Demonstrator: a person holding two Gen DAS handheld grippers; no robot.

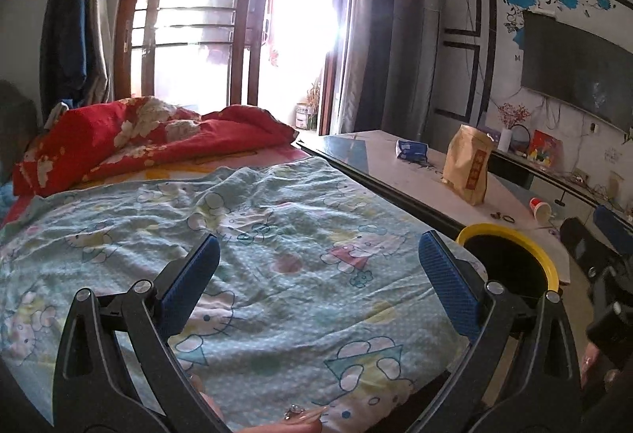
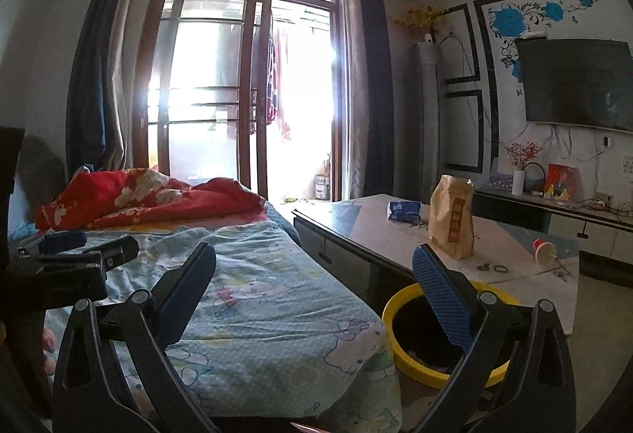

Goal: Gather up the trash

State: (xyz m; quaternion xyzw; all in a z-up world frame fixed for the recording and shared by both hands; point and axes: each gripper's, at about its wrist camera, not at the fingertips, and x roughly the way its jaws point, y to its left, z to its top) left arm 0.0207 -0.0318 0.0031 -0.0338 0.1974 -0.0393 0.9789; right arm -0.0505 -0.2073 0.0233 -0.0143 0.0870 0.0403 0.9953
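**While both grippers hang spread, trash sits off to the right**

While both tools hover over the bed, neither holds anything. Left gripper (image 1: 318, 259) wide apart, above the blue cartoon blanket (image 1: 277, 219). Right gripper (image 2: 314, 267) also wide, one finger over the yellow-rimmed bin (image 2: 399, 350), which stands on the floor between bed and table (image 2: 526, 290).

Likely trash on the table: tipped red paper cup (image 2: 545, 251), mouth toward the bin side; blue wrapper (image 2: 404, 210) further back; brown paper bag (image 2: 452, 221) upright between them. All lie ahead and right of both grippers. Right gripper nearer, my call. Bin contents too dark to read, so stage unclear: pieces may already be in, or not.
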